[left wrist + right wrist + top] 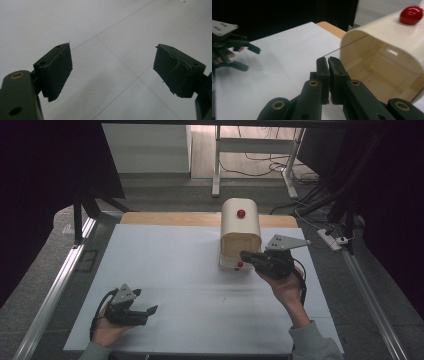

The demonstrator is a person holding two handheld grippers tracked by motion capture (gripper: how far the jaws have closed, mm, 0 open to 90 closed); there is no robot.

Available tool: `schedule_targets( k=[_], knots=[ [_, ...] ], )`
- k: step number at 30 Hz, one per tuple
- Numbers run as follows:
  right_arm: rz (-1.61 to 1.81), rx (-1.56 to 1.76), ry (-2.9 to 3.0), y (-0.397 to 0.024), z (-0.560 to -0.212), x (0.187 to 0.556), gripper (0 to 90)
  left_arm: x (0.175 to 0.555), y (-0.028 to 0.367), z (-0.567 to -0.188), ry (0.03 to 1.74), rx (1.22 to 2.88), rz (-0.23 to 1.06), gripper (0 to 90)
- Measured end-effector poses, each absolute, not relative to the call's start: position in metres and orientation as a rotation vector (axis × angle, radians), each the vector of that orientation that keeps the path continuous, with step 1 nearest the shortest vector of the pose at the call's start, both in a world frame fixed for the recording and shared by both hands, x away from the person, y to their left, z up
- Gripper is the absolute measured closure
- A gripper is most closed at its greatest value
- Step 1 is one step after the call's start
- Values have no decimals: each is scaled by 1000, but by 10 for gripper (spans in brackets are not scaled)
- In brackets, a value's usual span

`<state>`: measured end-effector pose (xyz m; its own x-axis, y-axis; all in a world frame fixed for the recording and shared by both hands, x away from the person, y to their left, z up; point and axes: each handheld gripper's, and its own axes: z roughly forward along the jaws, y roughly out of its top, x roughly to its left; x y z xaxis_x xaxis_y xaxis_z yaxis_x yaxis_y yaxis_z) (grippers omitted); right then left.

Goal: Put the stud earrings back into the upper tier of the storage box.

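Though hollow and probably light, looks stiff and smooth-skinned: a cream bread box (241,227) with a rounded top, standing at the far right of the table, open mouth turned toward the person. Likely to slide on the sheet if pushed and to slip under flat pads, so best taken by a red knob (241,213) on the crown or by the second red knob (240,264) low at the front edge, not by the curved shell. Right gripper (246,254) at that front edge just above the lower knob, jaws pressed together; cannot tell whether anything is pinched between them. Left gripper (150,310) well apart, near the front left, jaws spread over bare sheet with nothing between. Underneath, a smooth white sheet (175,270) with faint seams, laid over a wooden board (165,218) showing at the far edge. Beyond, grey floor, loose cables (260,167), a power strip (331,239), dark curtains either side.
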<state>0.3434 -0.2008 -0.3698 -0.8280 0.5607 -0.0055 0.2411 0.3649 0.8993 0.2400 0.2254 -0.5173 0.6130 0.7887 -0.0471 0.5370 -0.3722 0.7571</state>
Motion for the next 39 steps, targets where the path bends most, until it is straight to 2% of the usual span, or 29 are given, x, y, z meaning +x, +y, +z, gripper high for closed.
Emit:
schedule_targets(
  k=[9, 17, 20, 29, 39],
  knots=[
    [1367, 758, 2314, -196, -378, 371, 861, 241, 226, -518, 1045, 2071, 417, 154],
    [1345, 776, 2324, -193, -383, 377, 850, 241, 227, -518, 1046, 2069, 419, 155],
    [1339, 773, 2321, -193, -383, 376, 766, 241, 227, -518, 1046, 2072, 418, 155],
    [1380, 754, 2292, -197, -379, 366, 625, 240, 227, -518, 1046, 2073, 418, 155],
    [1447, 653, 2305, -200, -379, 342, 523, 241, 227, -518, 1042, 2072, 415, 154]
  ],
)
